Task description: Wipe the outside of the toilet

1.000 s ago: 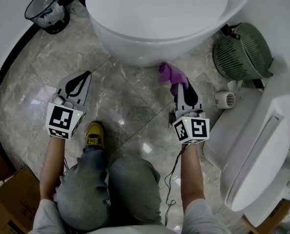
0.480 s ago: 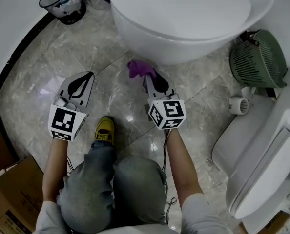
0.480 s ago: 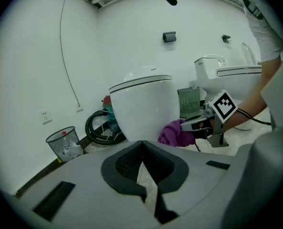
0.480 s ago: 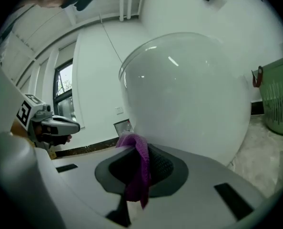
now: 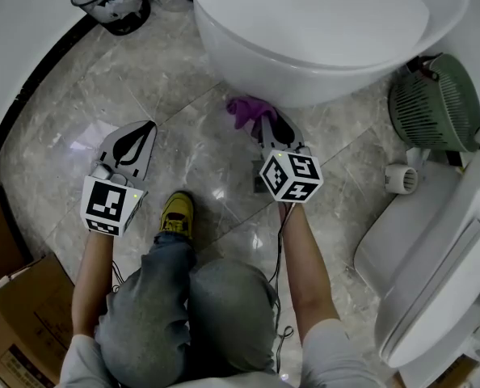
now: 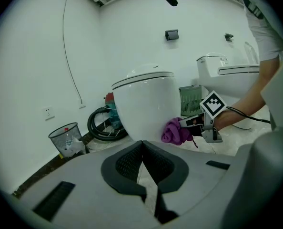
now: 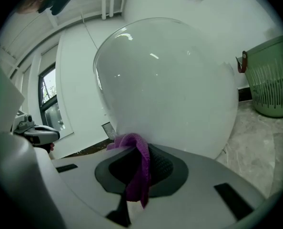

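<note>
1. Toilet bowl [image 5: 256, 63] is right in front of the right gripper [image 5: 270, 128], which is clamped on a purple cloth [image 5: 244, 110]. The bunched end sits against the bowl's lower front, ready to rub.
2. Left gripper [image 5: 143, 129] hangs off to the side with its jaws closed on nothing, probably just parked out of the way.

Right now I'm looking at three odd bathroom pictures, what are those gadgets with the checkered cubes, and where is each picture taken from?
No robot: a person holds a two-jaw gripper in each hand. One picture is from a camera on their head, looking down; the others are from cameras riding on each gripper. The right gripper has its jaws shut on a purple cloth, up against the white ceramic toilet bowl. The left gripper hangs over the grey marble floor, jaws shut on nothing.
</note>
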Demonstrator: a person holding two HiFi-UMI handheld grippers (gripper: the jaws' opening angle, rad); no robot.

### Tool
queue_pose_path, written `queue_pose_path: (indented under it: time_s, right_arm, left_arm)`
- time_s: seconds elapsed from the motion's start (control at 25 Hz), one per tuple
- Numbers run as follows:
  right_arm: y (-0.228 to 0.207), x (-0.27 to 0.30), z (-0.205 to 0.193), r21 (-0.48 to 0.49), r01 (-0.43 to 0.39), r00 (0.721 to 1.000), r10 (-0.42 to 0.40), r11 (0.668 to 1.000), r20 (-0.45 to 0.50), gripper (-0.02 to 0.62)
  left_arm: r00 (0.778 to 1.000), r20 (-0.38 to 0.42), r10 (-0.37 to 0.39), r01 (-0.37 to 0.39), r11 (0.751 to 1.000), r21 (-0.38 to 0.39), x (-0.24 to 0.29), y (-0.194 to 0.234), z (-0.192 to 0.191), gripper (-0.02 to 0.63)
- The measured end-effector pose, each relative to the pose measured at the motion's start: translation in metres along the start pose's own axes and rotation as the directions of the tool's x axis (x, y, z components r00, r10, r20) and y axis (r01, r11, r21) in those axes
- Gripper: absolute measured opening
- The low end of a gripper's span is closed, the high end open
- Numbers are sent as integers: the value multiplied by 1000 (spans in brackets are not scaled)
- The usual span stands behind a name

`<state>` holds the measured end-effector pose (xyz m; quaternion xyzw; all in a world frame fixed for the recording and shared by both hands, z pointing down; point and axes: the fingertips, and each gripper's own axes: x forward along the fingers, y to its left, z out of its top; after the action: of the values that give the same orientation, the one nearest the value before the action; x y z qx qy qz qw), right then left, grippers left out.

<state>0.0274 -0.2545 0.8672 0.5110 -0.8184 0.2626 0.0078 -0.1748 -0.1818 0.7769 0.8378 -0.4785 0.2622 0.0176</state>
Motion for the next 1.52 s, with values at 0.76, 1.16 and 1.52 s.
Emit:
queue_pose_path:
  time_s: [0.76, 1.16, 1.52]
  right_arm:
    - [-86, -43, 23, 3, 262, 965, -262, 965, 29, 55]
    - [-128, -70, 30, 59, 404, 913, -407, 913, 42, 55]
    - [-115, -116, 21, 112, 363, 928, -370, 925, 52, 55]
  left_arm:
    - [998, 5, -61, 61, 998, 11, 16, -26, 4, 12]
    - [997, 5, -76, 76, 997, 3, 20, -27, 2, 12]
    - [995, 21, -97, 97, 995, -6, 28, -23, 9, 12]
